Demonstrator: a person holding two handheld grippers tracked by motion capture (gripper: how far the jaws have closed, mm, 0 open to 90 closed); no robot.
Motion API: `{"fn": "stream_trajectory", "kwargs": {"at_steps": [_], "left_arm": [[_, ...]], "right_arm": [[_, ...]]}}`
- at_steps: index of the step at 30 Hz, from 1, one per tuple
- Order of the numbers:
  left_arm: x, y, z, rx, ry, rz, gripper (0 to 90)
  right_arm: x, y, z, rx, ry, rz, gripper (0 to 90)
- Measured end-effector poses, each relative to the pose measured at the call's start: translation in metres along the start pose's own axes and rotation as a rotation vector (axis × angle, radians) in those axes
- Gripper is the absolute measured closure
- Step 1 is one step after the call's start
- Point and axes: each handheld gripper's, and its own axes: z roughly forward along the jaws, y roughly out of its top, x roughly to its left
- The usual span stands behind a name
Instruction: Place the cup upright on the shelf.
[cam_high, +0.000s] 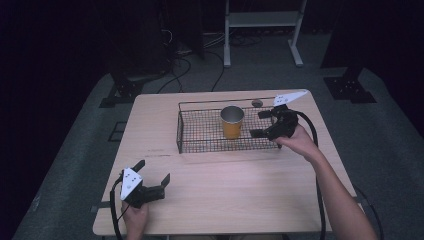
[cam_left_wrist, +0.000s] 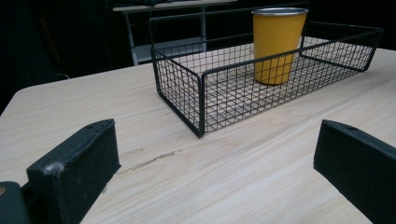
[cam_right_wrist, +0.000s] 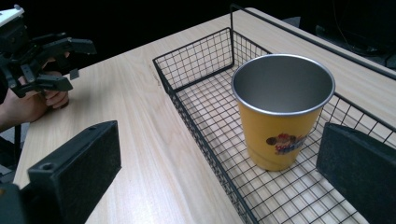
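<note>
Right tongs (cam_high: 261, 123) spread wide beside yellow cup (cam_high: 232, 122) in wire basket (cam_high: 186, 131), left tongs (cam_high: 152, 171) released over bare table (cam_high: 225, 175)

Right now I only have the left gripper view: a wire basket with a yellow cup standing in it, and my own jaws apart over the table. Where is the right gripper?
Observer: The right gripper is at the basket's right end, jaws spread wide and pointing at the yellow cup, not touching it.
Operator: Is there anything inside the cup?
Observer: The right gripper view looks down into it: bare metal inside, nothing in it.
Operator: Any marking on the cup? My side looks plain.
Observer: Yes, a small colourful printed picture low on the side facing the right gripper.
Operator: And my left gripper?
Observer: The left gripper sits open near the table's front left corner, well apart from the basket.
</note>
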Motion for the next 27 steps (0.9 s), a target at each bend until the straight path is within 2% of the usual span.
{"fn": "stream_trajectory", "kwargs": {"at_steps": [27], "left_arm": [[0.000, 0.000, 0.000, 0.002, 0.000, 0.002, 0.0]], "right_arm": [[0.009, -0.028, -0.014, -0.025, 0.005, 0.017, 0.0]]}}
